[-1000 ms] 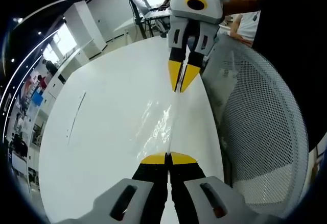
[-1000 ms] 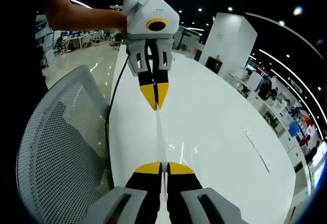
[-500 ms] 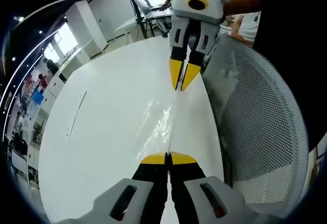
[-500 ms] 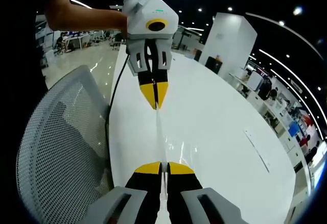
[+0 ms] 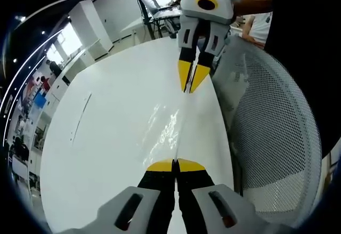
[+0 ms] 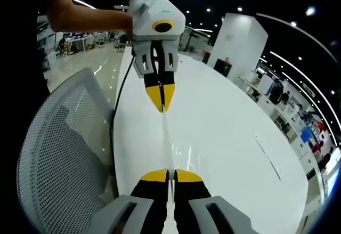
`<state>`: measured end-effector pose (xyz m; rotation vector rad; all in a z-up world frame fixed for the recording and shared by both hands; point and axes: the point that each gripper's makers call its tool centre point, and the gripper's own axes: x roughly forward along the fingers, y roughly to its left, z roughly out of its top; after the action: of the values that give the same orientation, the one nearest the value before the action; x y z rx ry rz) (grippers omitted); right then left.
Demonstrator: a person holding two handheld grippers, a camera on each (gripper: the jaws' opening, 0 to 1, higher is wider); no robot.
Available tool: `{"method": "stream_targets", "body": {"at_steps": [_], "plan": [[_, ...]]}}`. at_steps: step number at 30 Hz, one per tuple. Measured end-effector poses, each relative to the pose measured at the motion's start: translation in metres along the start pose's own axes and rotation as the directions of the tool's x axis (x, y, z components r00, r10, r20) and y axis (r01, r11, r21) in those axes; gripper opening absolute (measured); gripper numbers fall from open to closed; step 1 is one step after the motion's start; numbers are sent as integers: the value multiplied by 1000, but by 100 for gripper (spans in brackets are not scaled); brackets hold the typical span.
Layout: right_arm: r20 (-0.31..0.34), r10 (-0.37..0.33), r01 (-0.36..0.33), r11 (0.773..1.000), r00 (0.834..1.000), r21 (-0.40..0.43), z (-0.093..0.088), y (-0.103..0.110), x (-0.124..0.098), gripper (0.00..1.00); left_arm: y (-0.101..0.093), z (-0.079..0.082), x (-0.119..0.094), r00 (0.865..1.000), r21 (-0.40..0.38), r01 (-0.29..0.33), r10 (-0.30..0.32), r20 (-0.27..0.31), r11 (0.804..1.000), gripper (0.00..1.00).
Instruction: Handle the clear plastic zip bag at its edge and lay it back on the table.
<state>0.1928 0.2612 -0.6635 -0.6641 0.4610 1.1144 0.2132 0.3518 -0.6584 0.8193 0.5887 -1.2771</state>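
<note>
My left tool (image 5: pixel 175 164) rises from the bottom of the left gripper view with its yellow tips pressed together, pinching one end of the clear zip bag (image 5: pixel 166 132) along its edge. From that pinch the bag stretches straight ahead as a thin glinting strip over the white worktop (image 5: pixel 112 127), close to the worktop's long edge that runs beside the white mesh chair (image 5: pixel 272 138). At the far end my right tool (image 5: pixel 190 87) faces me, its yellow tips nearly meeting on the other end of the same edge. I cannot tell from here whether the film touches the worktop or hangs just above it. A thin dark line (image 5: pixel 78 119) marks the worktop towards its opposite long edge.

In the right gripper view my right tool (image 6: pixel 171 176) comes up from the bottom, tips narrowed to a slit with the bag's edge running into it. The bag (image 6: pixel 169 146) shows here as a pale, nearly edge-on line with a few bright reflections beside it, leading up to the left tool (image 6: pixel 161 105), whose yellow tips are closed to a point on it. A hand (image 6: pixel 129 23) grips that tool's white body. The mesh chair (image 6: pixel 58 154) stands just off the worktop's (image 6: pixel 229 132) near long edge, and a black cable (image 6: pixel 118 98) drops along that edge.
</note>
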Motion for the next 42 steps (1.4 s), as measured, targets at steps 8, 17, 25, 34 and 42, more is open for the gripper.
{"method": "stream_targets", "body": {"at_steps": [8,17,25,34,42], "plan": [[0,-1,1,1000,1000,1,0,0,0,0,0,0,-1,1000,-3,-1,1,-3,1000,0],[0,-3,3,1000,1000,0,0,-1,-1,0,2,-2,-1,1000,-5,-4,4,-2,1000,0],[0,-3,3,1000,1000,2,0,-1,0,0,1,-3,-2,1000,-9,-6,6,-2,1000,0],[-1,-2,2,1000,1000,0,-1,-1,-1,0,1,-3,-3,1000,-17,-9,9,0,1000,0],[0,1,-1,1000,1000,1,0,0,-1,0,2,-5,-4,1000,-20,-9,9,-1,1000,0]]}}
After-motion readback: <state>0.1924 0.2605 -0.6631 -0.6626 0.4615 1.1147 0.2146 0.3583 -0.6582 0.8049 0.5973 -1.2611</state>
